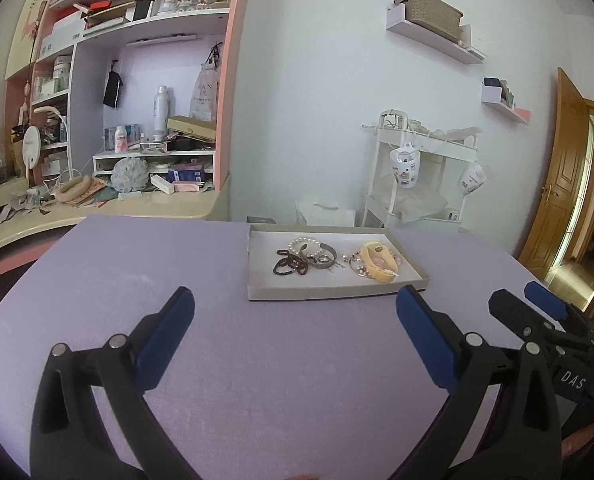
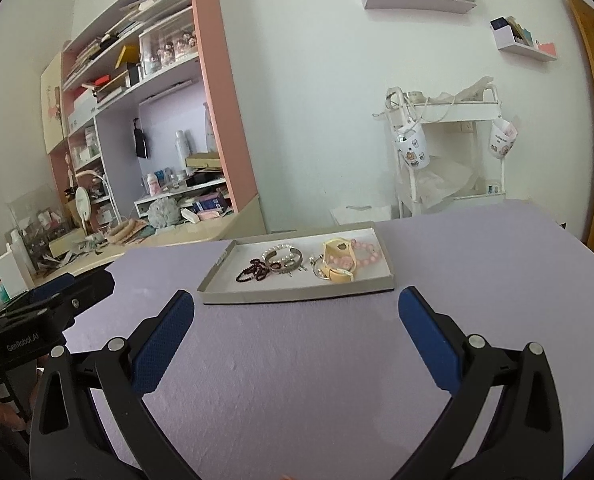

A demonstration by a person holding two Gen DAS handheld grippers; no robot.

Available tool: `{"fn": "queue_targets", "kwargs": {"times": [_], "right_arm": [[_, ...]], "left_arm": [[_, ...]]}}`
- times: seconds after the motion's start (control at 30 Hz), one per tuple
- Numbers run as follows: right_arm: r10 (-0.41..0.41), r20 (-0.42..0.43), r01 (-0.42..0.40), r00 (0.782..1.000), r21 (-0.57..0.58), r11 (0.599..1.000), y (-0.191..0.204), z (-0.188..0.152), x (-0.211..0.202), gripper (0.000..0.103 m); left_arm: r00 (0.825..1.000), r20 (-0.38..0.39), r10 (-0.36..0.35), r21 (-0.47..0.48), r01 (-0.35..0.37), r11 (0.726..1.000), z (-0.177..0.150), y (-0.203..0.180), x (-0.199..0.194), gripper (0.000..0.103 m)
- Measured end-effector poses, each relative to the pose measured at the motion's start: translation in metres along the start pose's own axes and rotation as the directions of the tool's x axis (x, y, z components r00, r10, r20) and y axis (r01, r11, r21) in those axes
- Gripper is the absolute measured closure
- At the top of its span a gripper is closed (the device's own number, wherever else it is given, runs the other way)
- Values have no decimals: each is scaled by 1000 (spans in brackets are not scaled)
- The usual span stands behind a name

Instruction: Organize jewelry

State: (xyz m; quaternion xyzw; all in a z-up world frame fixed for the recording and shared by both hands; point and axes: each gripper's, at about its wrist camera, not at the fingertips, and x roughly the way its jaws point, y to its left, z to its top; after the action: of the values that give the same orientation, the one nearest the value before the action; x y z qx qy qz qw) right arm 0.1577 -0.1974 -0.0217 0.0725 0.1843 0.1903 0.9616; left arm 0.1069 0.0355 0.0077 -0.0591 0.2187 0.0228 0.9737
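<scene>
Centrally, the shallow grey cardboard tray (image 1: 257, 292) on the lilac tabletop (image 1: 137, 280) holds the heaped bead bracelets and bangles (image 2: 297, 262), while the left gripper (image 1: 295, 304) and right gripper (image 2: 297, 304) hover below, spread and empty, fitting either sorting's start or its end.

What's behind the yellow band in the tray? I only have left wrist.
Observer: A pink bead bracelet, near the tray's far right corner, overlapping the yellow band.
Operator: Right gripper state?
Observer: The right gripper is open, with nothing between its fingers.
Operator: Anything on the tray's left wall?
Observer: A small white sticker.
</scene>
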Motion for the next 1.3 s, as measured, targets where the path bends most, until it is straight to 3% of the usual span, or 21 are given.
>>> {"fn": "queue_targets", "kwargs": {"times": [1.3], "right_arm": [[35,-5,-35,999,-1,999,-1,-9,-2,1]], "left_arm": [[999,7,-41,-10,41,999,-4,-14,6,2]]}}
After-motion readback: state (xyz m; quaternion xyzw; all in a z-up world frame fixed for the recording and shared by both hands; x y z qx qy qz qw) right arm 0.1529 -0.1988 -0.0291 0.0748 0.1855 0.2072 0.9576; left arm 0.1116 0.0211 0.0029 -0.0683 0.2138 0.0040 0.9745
